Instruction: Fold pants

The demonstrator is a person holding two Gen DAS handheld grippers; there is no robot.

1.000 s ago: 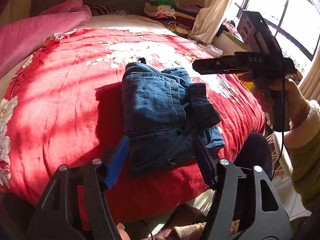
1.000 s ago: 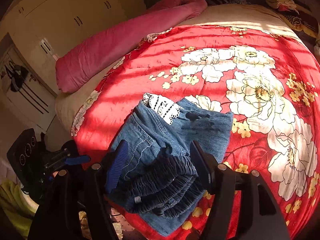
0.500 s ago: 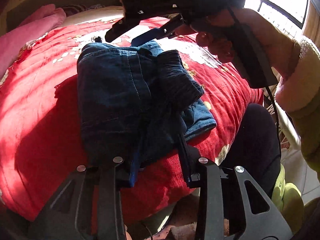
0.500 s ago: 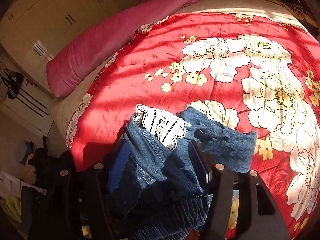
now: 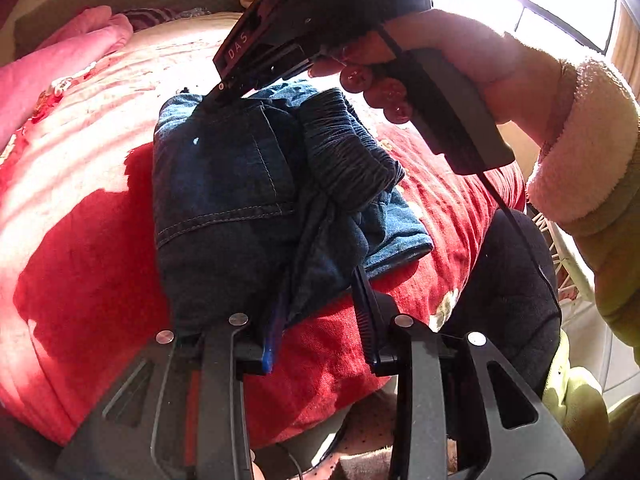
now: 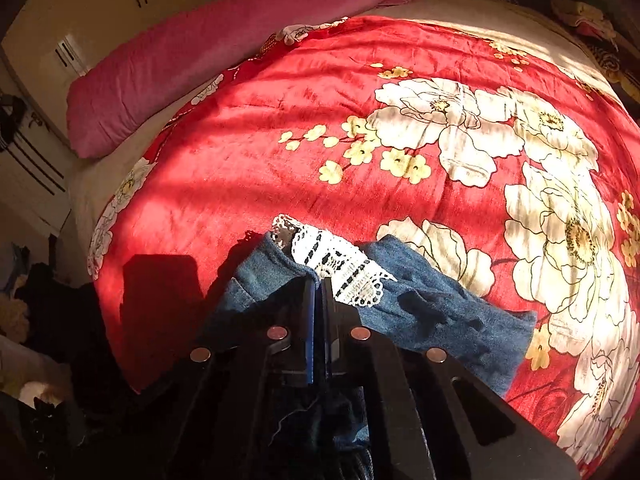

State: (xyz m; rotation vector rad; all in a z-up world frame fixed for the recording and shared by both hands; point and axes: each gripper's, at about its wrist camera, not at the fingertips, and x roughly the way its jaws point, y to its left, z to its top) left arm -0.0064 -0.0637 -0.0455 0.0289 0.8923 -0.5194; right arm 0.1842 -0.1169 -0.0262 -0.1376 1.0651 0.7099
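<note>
Your left gripper [image 5: 320, 312] has its 2 blue-padded fingers [image 5: 365, 300] drawn in on the near edge of the folded denim pants [image 5: 224, 200]. The jaws have just been closing, and a bunched fold of the fabric sits between them; the pads press on it, though the left pad is half buried under cloth. Straight ahead of this gripper the pants lie as a thick bundle on the red floral blanket [image 5: 80, 240], with the ribbed dark waistband [image 5: 348, 152] rolled up on the right side of the stack.

Beyond the far edge of the bundle, your right hand [image 5: 460, 60] holds the right gripper [image 6: 318, 284] angled down onto the pants' far corner. Its jaws have just been closing and now stand together, with only a thin slit between the blue pads, pinching the denim edge at the tips. Just ahead and to the right of those tips a white lace trim [image 6: 340, 260] pokes out of the fold, and a loose flap of denim spreads off to the right over the blanket's white flowers. A pink pillow [image 6: 200, 48] lies well beyond, to the upper left.
</note>
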